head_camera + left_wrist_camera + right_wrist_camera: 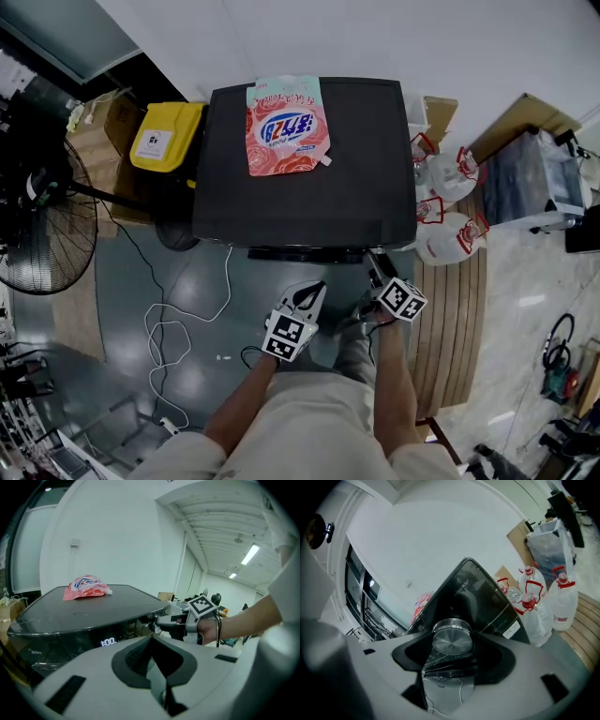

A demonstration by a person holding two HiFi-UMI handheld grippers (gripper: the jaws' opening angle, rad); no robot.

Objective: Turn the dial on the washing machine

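**Right gripper view: the dial sits square between my jaws**

The brushed-metal dial (451, 641) faces me head-on. Its round face fills the gap at the tips of my right gripper (451, 660), with one jaw on either side of its rim. The jaws stand about a dial's width apart, and as far as I can judge the pads are closed on the rim, not just framing it.

The dial is on the front panel of the black washing machine (309, 197), towards the machine's right-hand end and below the lip of the lid. From the head view the lid hides it, and I can only see my right gripper reaching in under that edge.

What matters for the turn is the axis. The dial's spindle points straight out of the panel, in line with my jaws. I judge the move to be a roll of my right wrist about that line, with no push or pull.

My left gripper (312, 289) has its jaws pressed together on nothing. It hangs back from the panel, just to the left of the right one and well short of the dial. From there I can see the lit display (108, 642) on the panel. A pink detergent pouch (286, 127) lies on the lid, out of the way.
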